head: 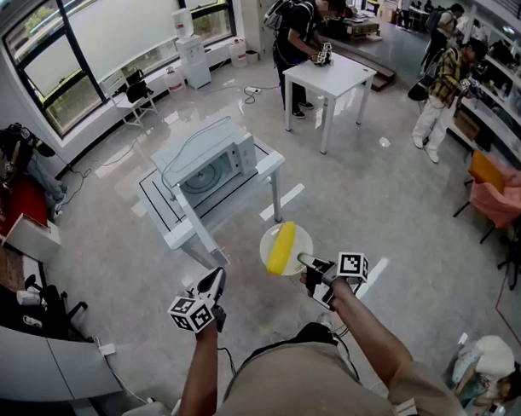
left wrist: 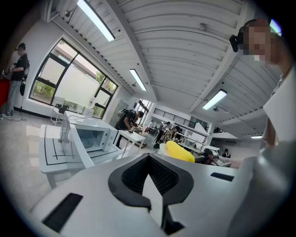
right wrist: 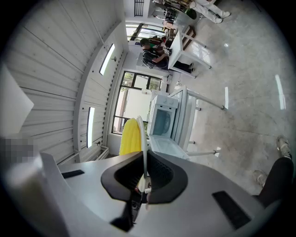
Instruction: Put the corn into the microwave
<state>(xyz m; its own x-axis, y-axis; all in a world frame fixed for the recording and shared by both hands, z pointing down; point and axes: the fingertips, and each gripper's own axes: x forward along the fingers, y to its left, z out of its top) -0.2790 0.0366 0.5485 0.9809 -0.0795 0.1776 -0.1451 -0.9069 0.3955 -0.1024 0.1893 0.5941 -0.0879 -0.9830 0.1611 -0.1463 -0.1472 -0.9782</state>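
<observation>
**Desk:** Corn (head: 281,247), where do you have it?

**Me:** It lies on a plate (head: 266,243), held in the air over the floor, short of the table (head: 158,196). It is well apart from the microwave (head: 213,163).

**Desk:** Who has the plate?

**Me:** My right gripper (head: 307,263). Its own view shows the jaws closed on the plate's thin near rim, with the corn just past them. The plate appears edge-on there.

**Desk:** And your other hand?

**Me:** My left gripper (head: 213,283) hangs to the lower left of the plate, clear of it. I read its jaws as together, with nothing between them. In its view the corn shows off to the right, beyond the tips.

**Desk:** How does the microwave stand?

**Me:** It sits on the table ahead of me with its door swung open, and the turntable shows inside.

**Desk:** Anyone near?

**Me:** One person (head: 294,33) stands at a far table (head: 333,73), well behind the microwave.
</observation>
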